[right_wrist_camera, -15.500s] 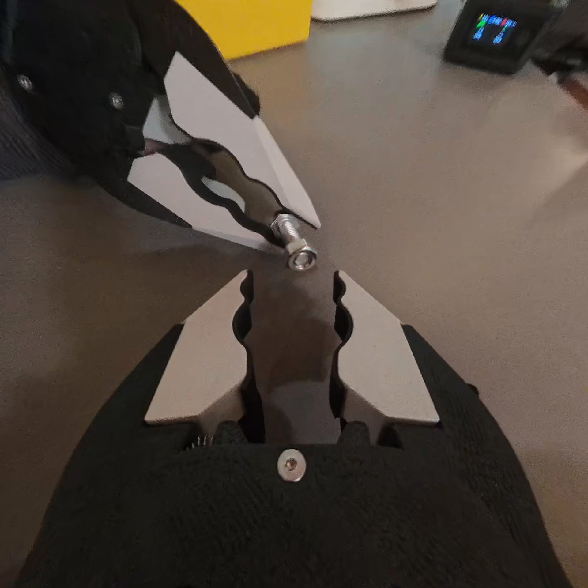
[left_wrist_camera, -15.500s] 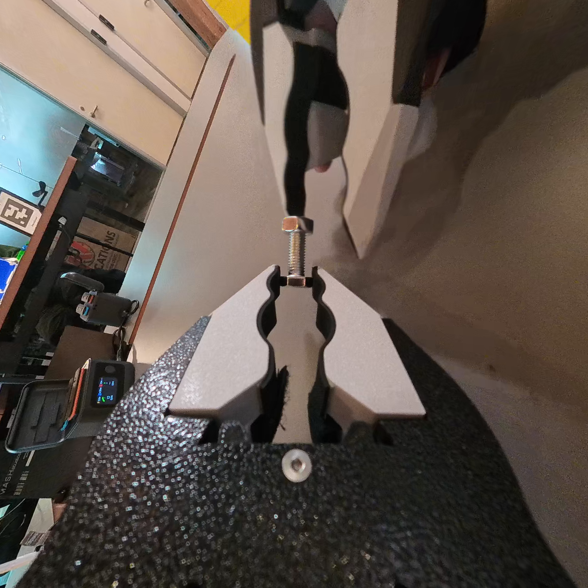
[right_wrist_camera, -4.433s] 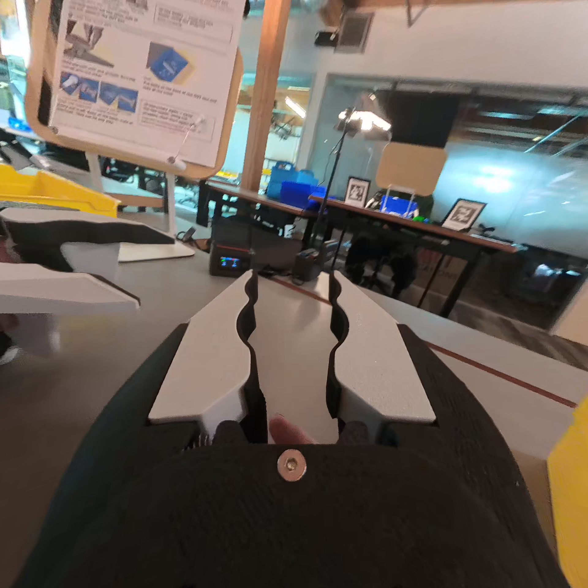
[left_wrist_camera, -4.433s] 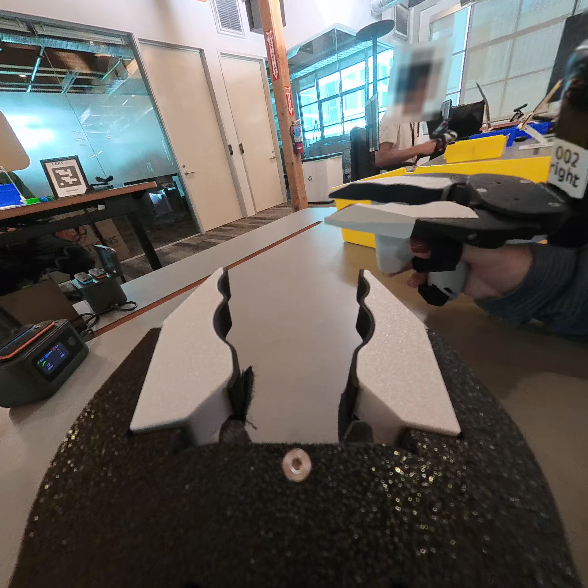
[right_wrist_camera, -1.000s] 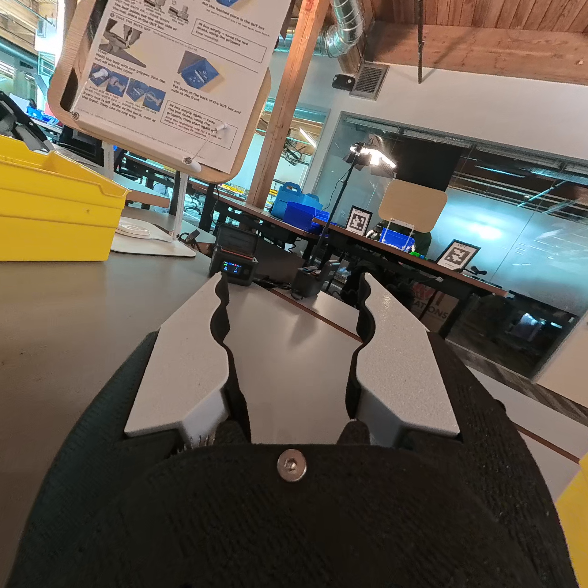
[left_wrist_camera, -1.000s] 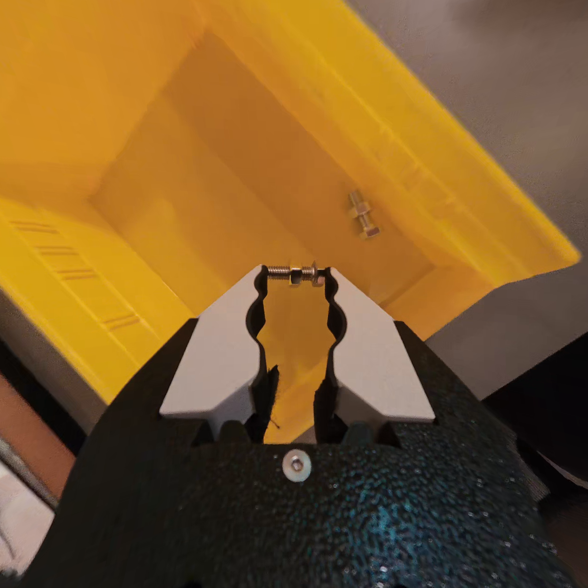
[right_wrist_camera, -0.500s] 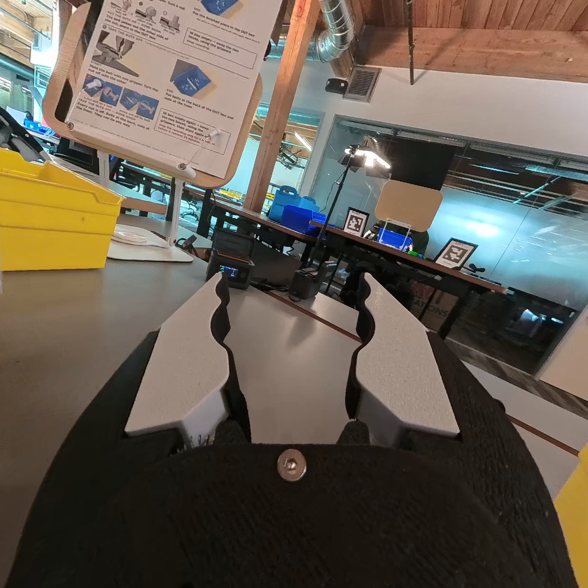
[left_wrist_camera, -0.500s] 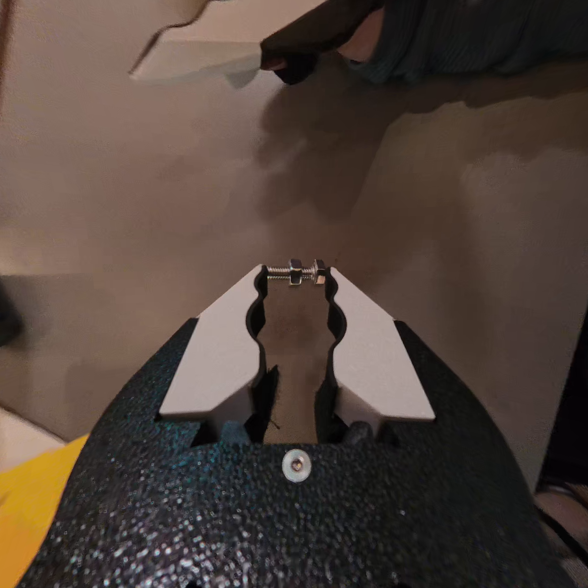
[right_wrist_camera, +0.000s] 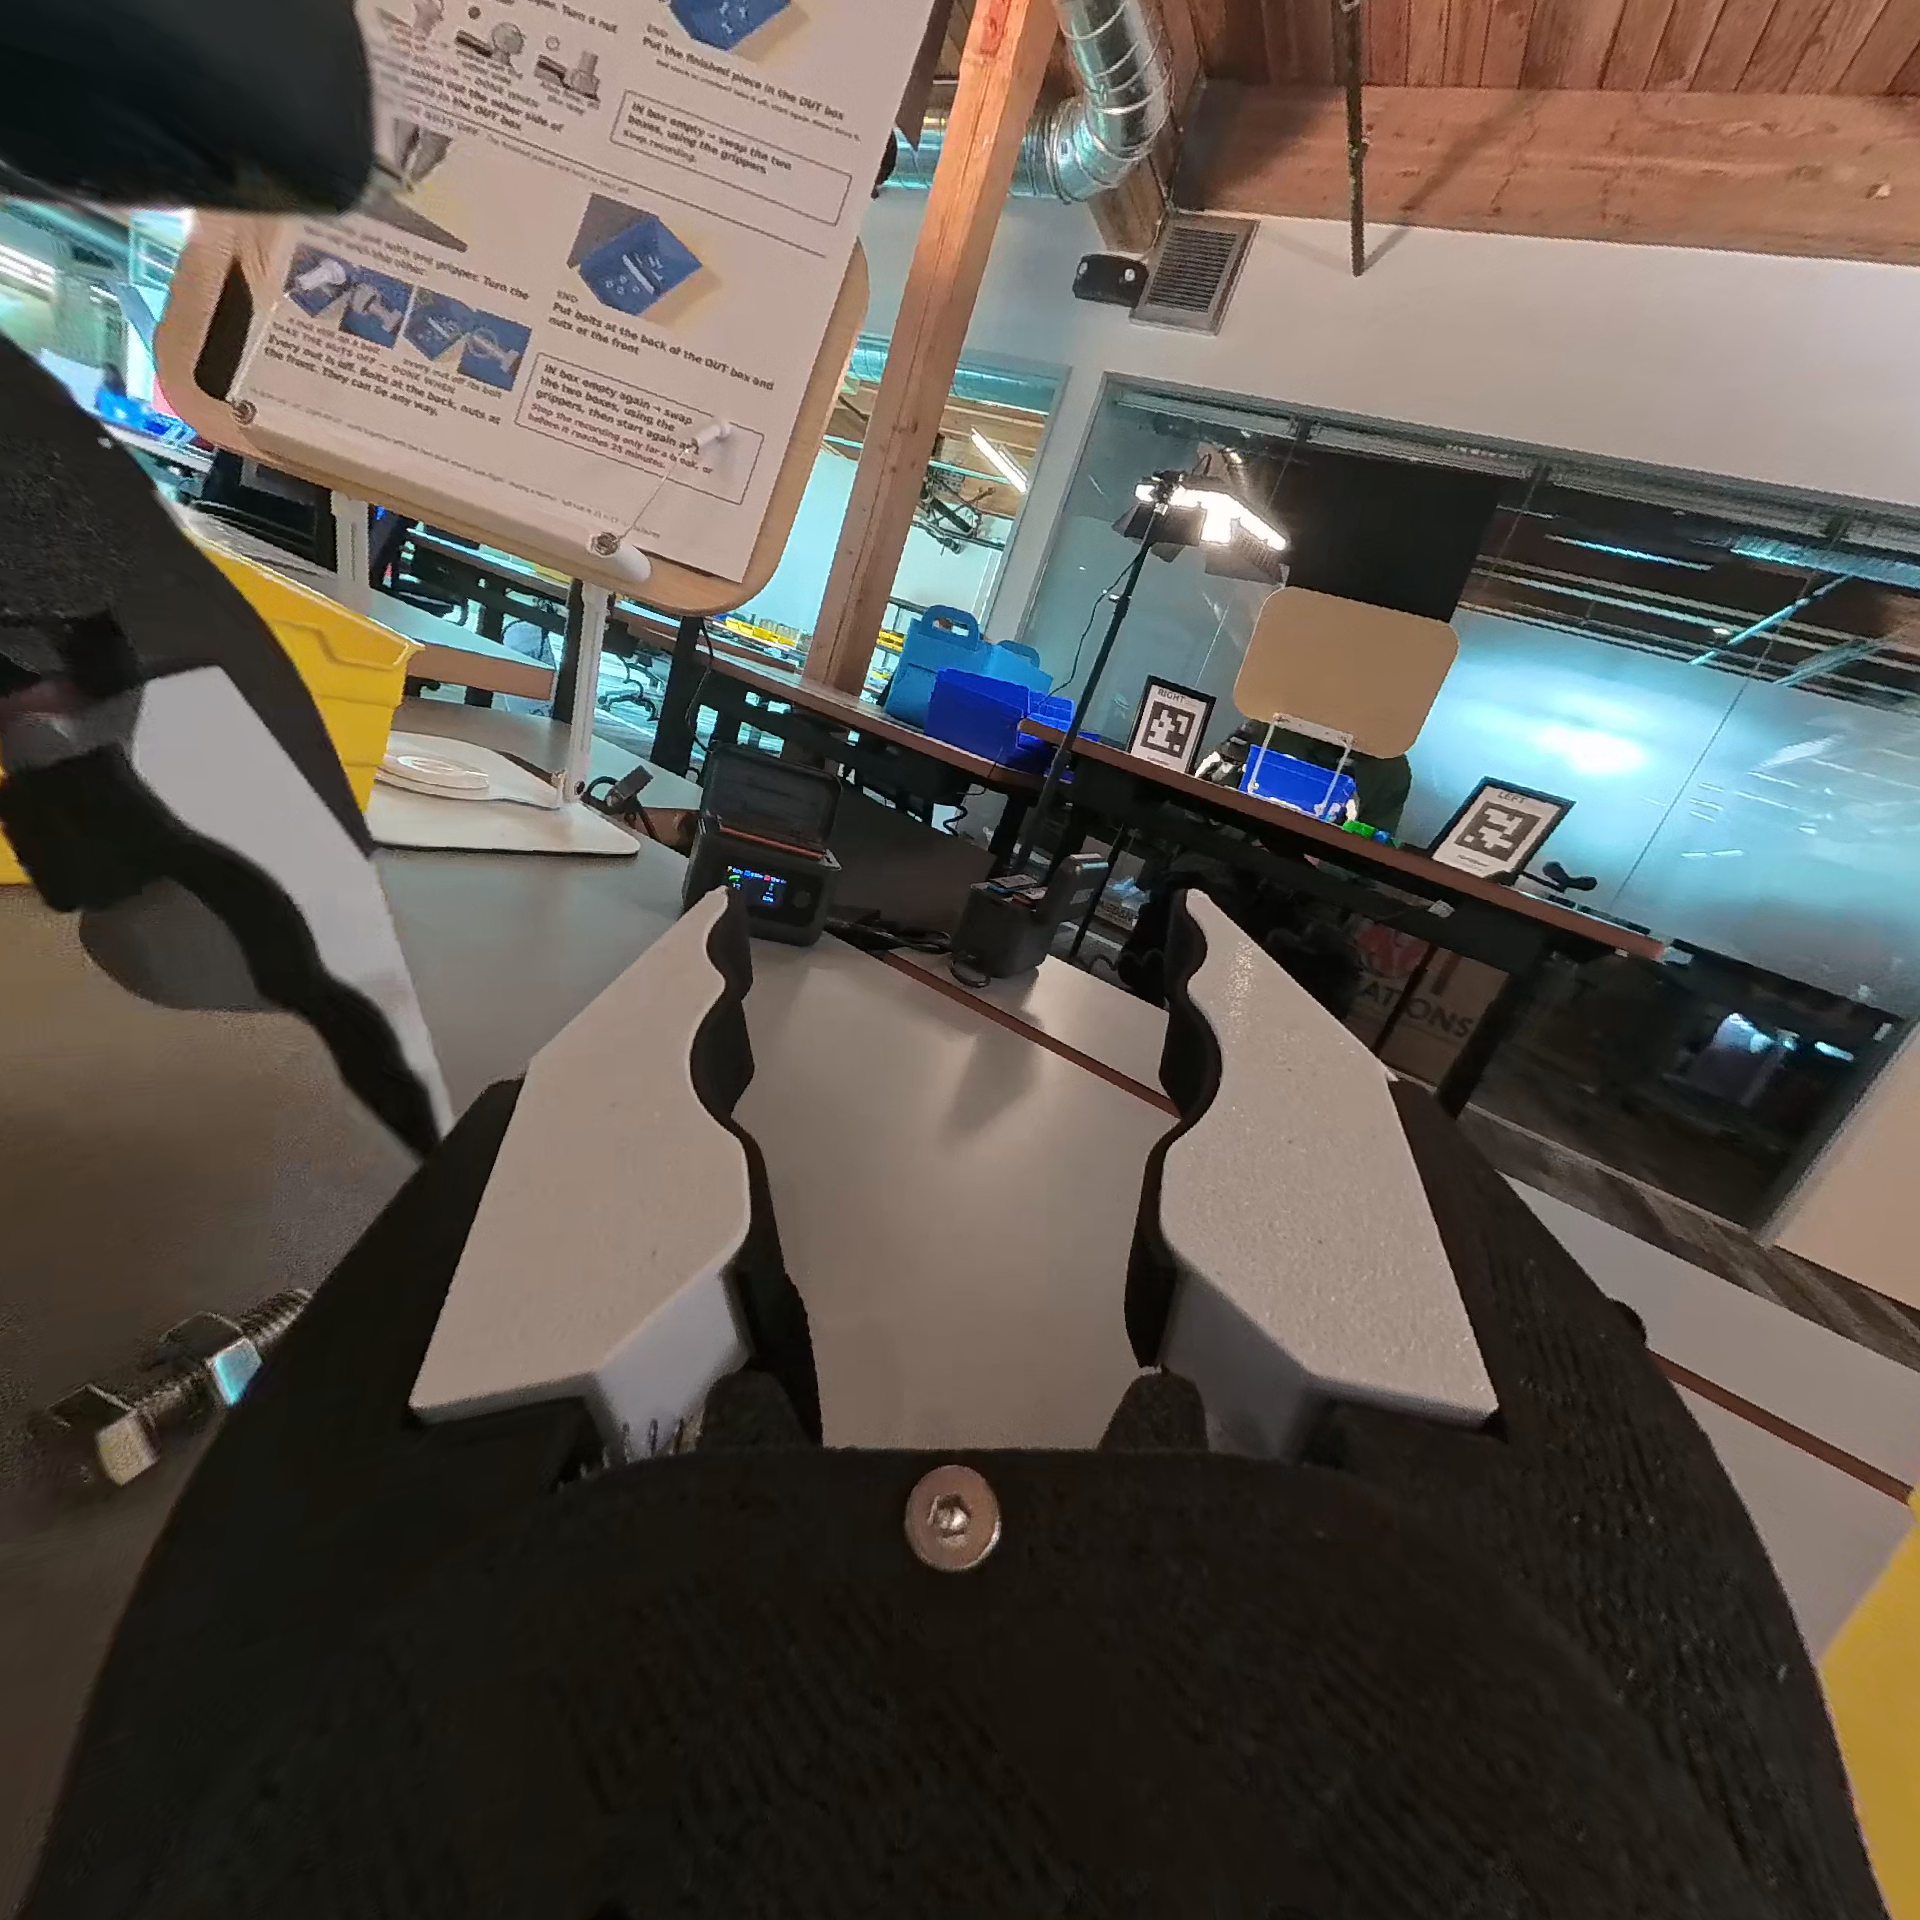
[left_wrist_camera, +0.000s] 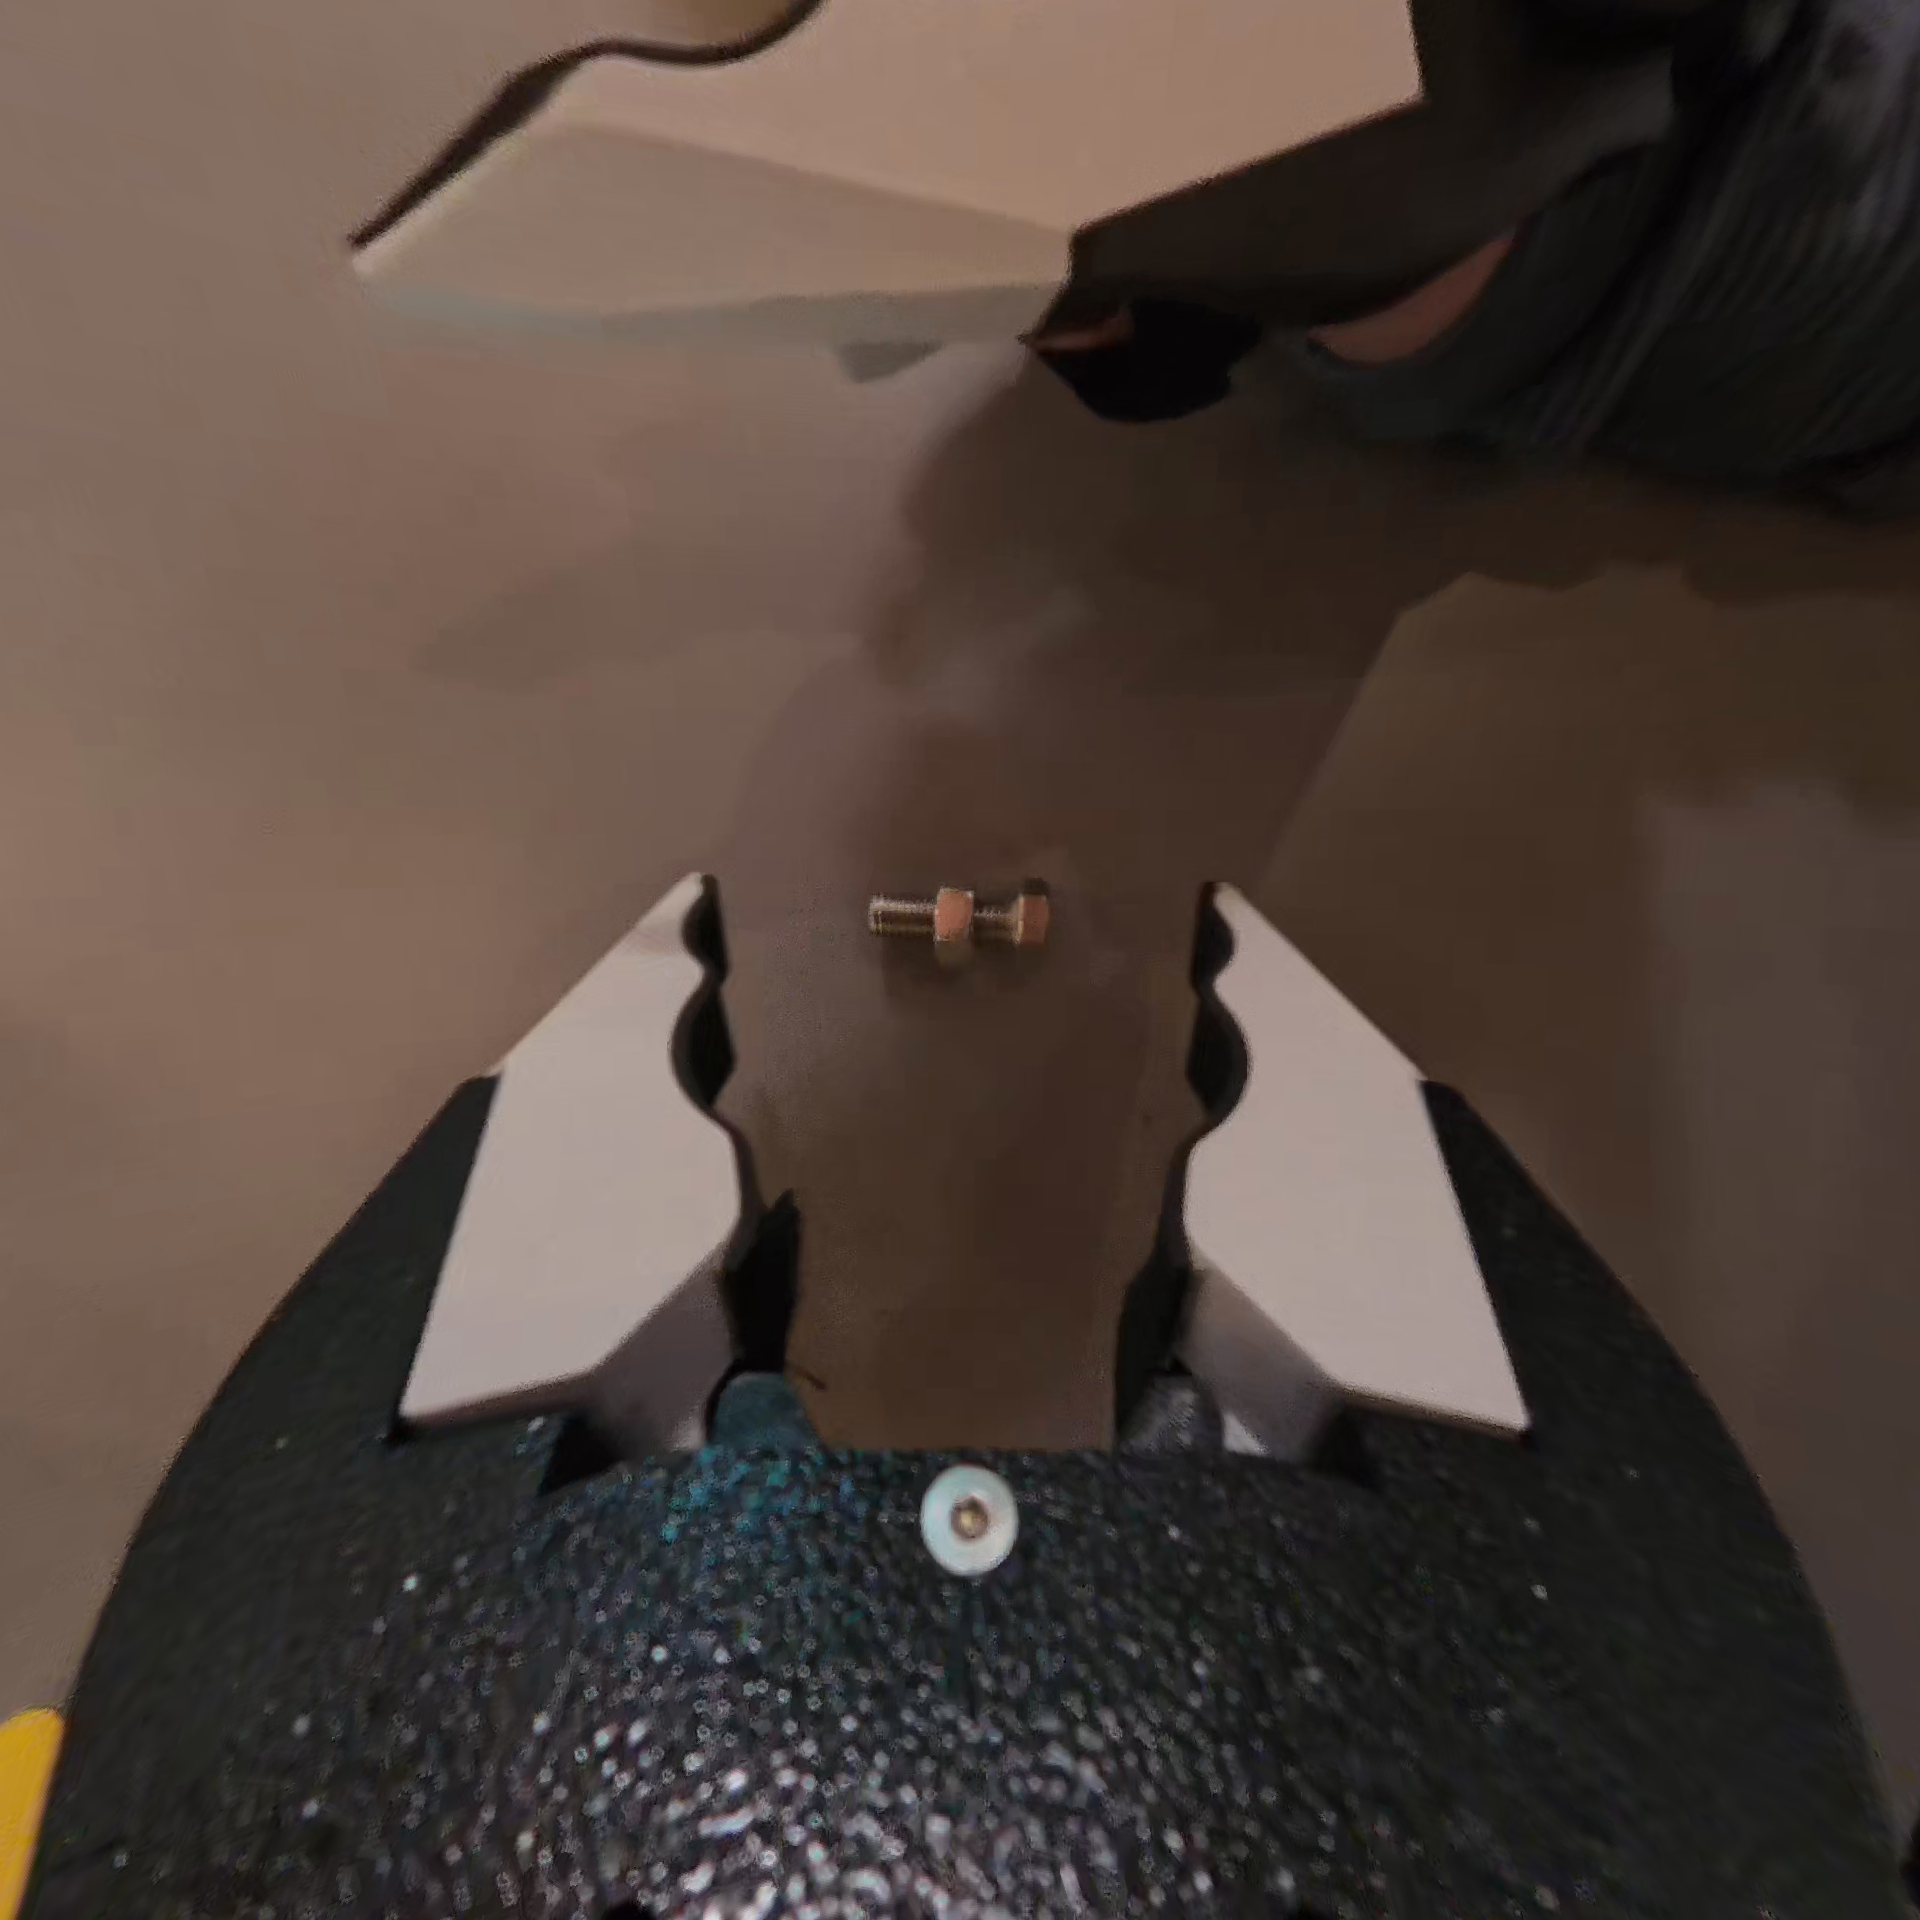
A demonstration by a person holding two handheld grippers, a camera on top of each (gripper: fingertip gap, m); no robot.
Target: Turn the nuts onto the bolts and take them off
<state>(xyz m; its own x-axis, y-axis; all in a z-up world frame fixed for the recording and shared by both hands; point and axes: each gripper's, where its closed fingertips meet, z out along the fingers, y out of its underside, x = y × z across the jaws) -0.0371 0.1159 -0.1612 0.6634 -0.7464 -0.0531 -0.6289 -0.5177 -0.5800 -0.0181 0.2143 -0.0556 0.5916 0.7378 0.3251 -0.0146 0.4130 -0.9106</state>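
A small steel bolt [left_wrist_camera: 1023,923] with a nut [left_wrist_camera: 951,928] threaded partway along it lies on the grey table [left_wrist_camera: 312,727], sideways between my left gripper's fingertips. My left gripper [left_wrist_camera: 954,896] is open and holds nothing. The bolt also shows at the lower left of the right wrist view [right_wrist_camera: 156,1392]. My right gripper [right_wrist_camera: 956,930] is open and empty, low over the table. Its white finger [left_wrist_camera: 675,260] and the hand holding it show at the top of the left wrist view. The left gripper's finger [right_wrist_camera: 260,883] shows at the left of the right wrist view.
A yellow bin [right_wrist_camera: 343,665] stands at the back left, beside an instruction board on a white stand [right_wrist_camera: 540,260]. A small black device with a lit screen [right_wrist_camera: 764,862] sits farther back. Another yellow bin edge [right_wrist_camera: 1881,1714] is at the right.
My left gripper carried the bolt from over the yellow bin to the table, then opened and let it go. My right gripper has stayed open and almost still.
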